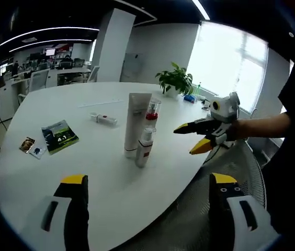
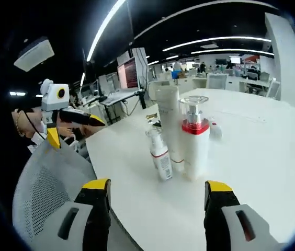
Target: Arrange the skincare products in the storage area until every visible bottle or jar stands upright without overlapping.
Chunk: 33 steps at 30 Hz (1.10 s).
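Three skincare products stand upright close together on the white table (image 1: 58,104): a tall white tube (image 1: 136,123), a clear pump bottle with a red collar (image 1: 151,112) behind it, and a small white spray bottle with a red label (image 1: 144,148) in front. My left gripper (image 1: 148,179) is open, short of them over the table edge. My right gripper (image 1: 186,140) hovers open to their right, held by a hand. In the right gripper view the tube (image 2: 168,117), pump bottle (image 2: 194,141) and small bottle (image 2: 160,154) stand just beyond my open right gripper (image 2: 157,186). The left gripper (image 2: 77,130) shows at the left.
A green booklet (image 1: 59,137) and small cards (image 1: 30,145) lie at the table's left. A small white item with a red spot (image 1: 104,119) lies behind the products. A potted plant (image 1: 176,79) stands at the far edge. A grey mesh chair (image 2: 43,193) sits at the table's near edge.
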Motion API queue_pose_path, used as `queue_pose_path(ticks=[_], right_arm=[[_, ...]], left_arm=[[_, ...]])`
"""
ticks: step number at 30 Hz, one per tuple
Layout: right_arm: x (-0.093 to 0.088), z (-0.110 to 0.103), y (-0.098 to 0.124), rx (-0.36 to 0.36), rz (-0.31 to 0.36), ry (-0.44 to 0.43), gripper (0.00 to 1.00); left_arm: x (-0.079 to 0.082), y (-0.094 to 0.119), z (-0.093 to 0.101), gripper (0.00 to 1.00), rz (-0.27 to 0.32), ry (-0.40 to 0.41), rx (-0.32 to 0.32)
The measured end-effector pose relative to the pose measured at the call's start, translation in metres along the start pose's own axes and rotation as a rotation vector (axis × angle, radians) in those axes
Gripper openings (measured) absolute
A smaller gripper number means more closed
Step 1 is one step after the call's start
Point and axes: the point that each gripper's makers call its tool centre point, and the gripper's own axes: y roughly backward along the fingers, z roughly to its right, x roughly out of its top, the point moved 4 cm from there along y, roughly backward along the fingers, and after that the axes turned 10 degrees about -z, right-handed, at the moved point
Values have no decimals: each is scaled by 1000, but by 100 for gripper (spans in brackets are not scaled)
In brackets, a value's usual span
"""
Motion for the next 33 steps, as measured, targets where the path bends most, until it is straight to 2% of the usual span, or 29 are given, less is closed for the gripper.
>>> queue_pose_path(ticks=[2, 4, 8, 10, 12, 15, 17, 23, 28, 33], right_arm=[[5, -1, 9, -27, 52, -11, 76], [5, -5, 15, -31, 59, -35, 80], [7, -9, 25, -64, 59, -24, 85], [11, -11, 30, -67, 95, -59, 87], [10, -11, 33, -74, 101, -64, 90], [12, -10, 39, -92, 128, -102, 100], [15, -16, 41, -47, 147, -131, 100], [13, -10, 44, -74, 123, -166, 100], [19, -8, 43, -61, 124, -173, 100], [28, 13, 39, -68, 77, -194, 100]], left_arm=[[0, 0, -1, 89, 3, 1, 2], [0, 0, -1, 88, 8, 10, 1], [-4, 0, -5, 88, 15, 35, -6], [-4, 0, -5, 88, 16, 38, -5], [-3, 0, -9, 88, 23, 43, -6], [-3, -1, -8, 89, 30, 33, -2], [0, 0, -9, 89, 52, 31, -2], [1, 0, -10, 90, 66, 37, 2], [2, 0, -8, 90, 65, 38, 0], [2, 2, -13, 89, 73, 67, 6]])
